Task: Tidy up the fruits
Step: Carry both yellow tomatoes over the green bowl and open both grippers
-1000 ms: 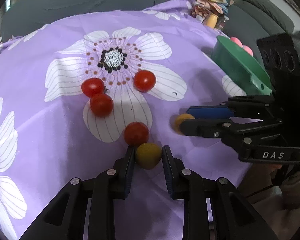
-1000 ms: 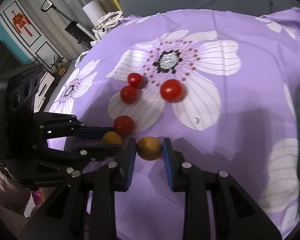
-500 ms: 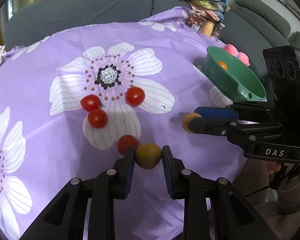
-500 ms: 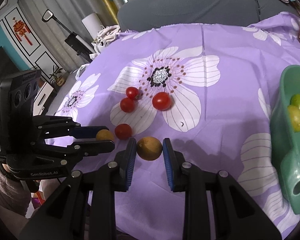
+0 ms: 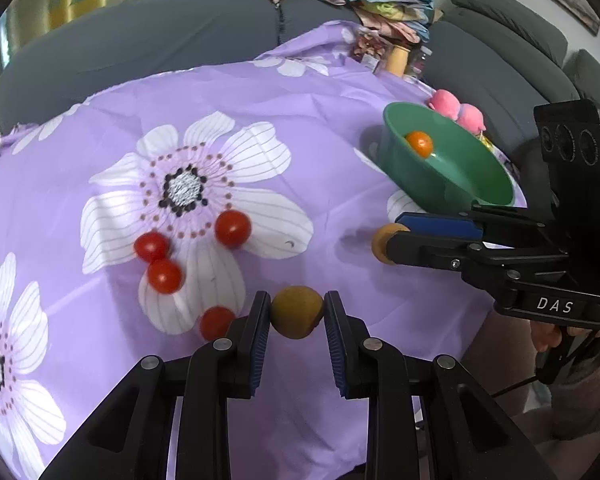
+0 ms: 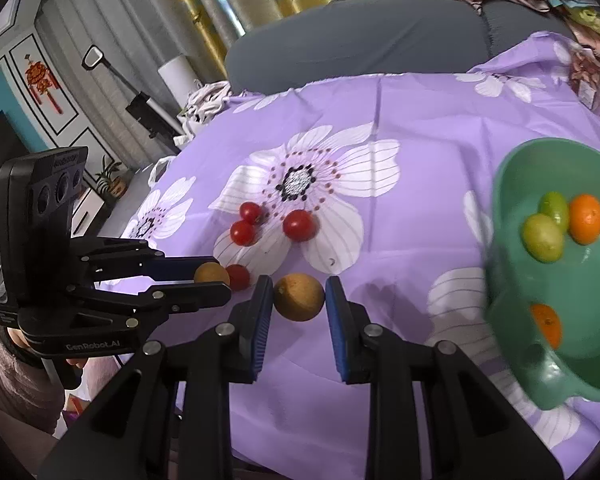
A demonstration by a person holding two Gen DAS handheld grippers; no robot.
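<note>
Purple cloth printed with large white flowers (image 5: 320, 128) covers the bench, and everything in play sits on or above it. Next in size is the round green plastic bowl (image 6: 512, 280), standing at the bench's right edge; the right wrist view shows two green fruits and two orange ones already inside.

Each hand-held gripper is clamped narrow on one small round yellow-brown fruit. The left hand-held gripper (image 5: 297, 318) pinches its brownish fruit (image 5: 297, 317) between the blue pads, clear of the cloth. The right hand-held gripper (image 6: 299, 298) grips a like brownish fruit (image 6: 299, 297) the same way.

The relation that matters is bowl to gripper. From the right one the bowl lies just off to the right and slightly ahead, near; from the left one it lies further right and beyond, with the right gripper between. The right hand is therefore the nearer, and it probably drops first.

Four small red cherry tomatoes (image 5: 233, 228) lie loose on the flower print, left of both grippers, not yet gathered.
</note>
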